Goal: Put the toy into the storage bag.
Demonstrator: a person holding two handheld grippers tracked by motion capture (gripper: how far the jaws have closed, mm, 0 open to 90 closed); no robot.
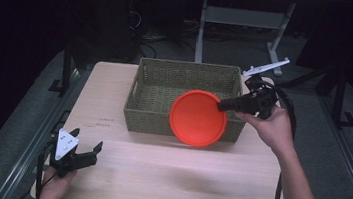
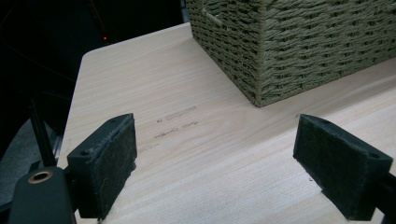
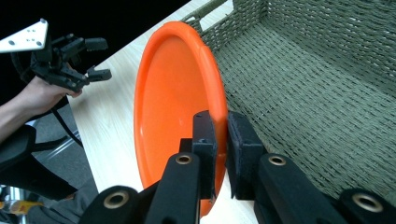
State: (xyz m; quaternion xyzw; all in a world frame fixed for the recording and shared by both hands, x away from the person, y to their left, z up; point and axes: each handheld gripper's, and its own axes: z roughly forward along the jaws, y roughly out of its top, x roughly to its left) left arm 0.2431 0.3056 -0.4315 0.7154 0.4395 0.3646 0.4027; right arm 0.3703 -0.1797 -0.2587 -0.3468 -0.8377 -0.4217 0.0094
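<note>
Right gripper [image 3: 220, 140] clamps the orange plate [image 1: 197, 118] by its rim, tilted over the woven basket's [image 1: 157, 77] near wall. Left gripper [image 1: 80, 155] idles, jaws apart. Advice: level plate, lower slowly inside.

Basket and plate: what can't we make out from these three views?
- Basket floor, near right part: in the high view the orange plate covers it.
- Plate's underside: hidden in the high view; the right gripper view shows it edge-on, its lower rim behind the right gripper.
- Basket's inside: the left gripper view, past the open left gripper, shows just its outer corner.
- Marks on the table: too small to read.
</note>
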